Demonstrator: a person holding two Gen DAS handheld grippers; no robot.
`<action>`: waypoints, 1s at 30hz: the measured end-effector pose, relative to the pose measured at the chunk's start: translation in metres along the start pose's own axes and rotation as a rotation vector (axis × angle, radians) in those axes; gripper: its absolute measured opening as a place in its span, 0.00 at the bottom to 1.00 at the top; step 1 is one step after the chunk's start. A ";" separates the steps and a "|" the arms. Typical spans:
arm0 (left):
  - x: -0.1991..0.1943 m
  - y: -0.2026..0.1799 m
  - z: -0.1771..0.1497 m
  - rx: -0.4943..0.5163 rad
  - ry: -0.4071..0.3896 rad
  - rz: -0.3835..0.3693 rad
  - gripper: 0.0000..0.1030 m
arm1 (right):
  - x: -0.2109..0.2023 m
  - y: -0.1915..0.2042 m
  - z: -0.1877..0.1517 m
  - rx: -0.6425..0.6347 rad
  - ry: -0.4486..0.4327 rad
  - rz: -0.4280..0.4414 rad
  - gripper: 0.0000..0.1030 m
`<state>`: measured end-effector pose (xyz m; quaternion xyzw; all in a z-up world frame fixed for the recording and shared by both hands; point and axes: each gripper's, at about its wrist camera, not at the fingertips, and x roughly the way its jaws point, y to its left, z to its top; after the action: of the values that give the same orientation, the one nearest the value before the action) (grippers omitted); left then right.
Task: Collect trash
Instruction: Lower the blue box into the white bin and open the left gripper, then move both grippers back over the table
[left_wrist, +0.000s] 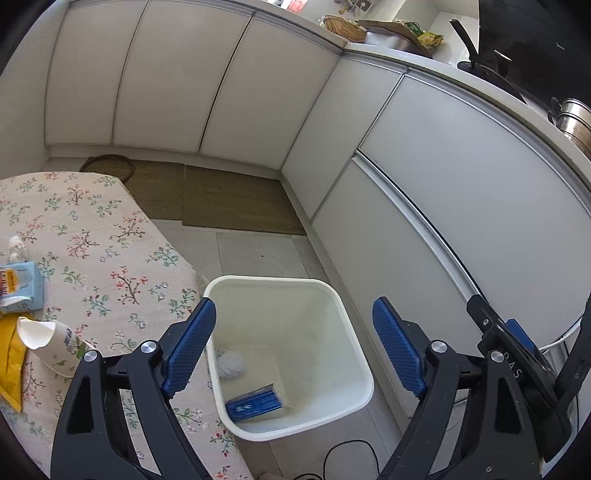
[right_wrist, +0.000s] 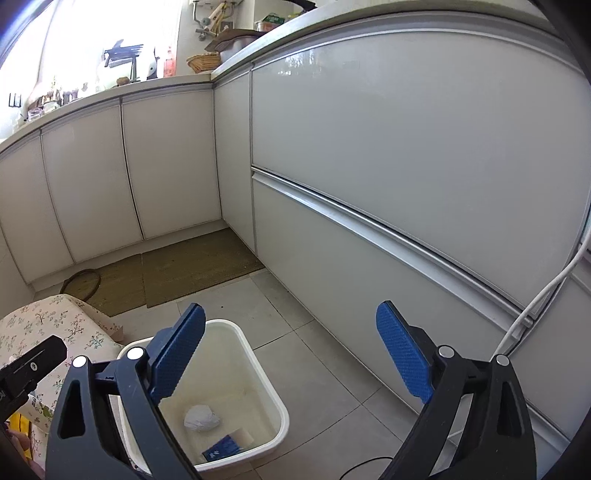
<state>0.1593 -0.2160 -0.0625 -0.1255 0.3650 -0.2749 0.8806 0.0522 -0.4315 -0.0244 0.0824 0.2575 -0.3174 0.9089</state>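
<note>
A white bin (left_wrist: 354, 332) stands on the floor beside the floral-clothed table (left_wrist: 92, 240). Inside it lie a crumpled white tissue (left_wrist: 231, 363) and a small blue box (left_wrist: 255, 402). My left gripper (left_wrist: 295, 328) hovers over the bin, open, with nothing between its blue pads. On the table sit a tipped paper cup (left_wrist: 48, 345), a light-blue carton (left_wrist: 18, 284), a yellow wrapper (left_wrist: 9, 365) and a small white wad (left_wrist: 16, 247). My right gripper (right_wrist: 291, 339) is open and empty, above the floor just right of the bin (right_wrist: 269, 387); the tissue (right_wrist: 201, 417) and blue box (right_wrist: 221, 448) show there too.
White cabinet fronts (left_wrist: 443, 184) run close along the right and back. Brown mats (left_wrist: 229, 199) lie on the tiled floor in the corner. A black cable (left_wrist: 347, 458) loops on the floor by the bin. A white cable (right_wrist: 543, 295) hangs at the right.
</note>
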 end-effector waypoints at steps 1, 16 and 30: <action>-0.004 0.001 0.001 0.002 -0.004 0.014 0.82 | -0.003 0.002 -0.001 0.000 -0.005 0.006 0.92; -0.088 0.070 0.003 -0.047 -0.102 0.282 0.92 | -0.054 0.098 -0.023 -0.105 -0.034 0.207 0.94; -0.162 0.150 -0.003 -0.153 -0.122 0.447 0.93 | -0.095 0.192 -0.045 -0.180 0.000 0.393 0.94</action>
<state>0.1218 0.0002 -0.0346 -0.1245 0.3495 -0.0368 0.9279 0.0891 -0.2163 -0.0162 0.0492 0.2637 -0.1100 0.9571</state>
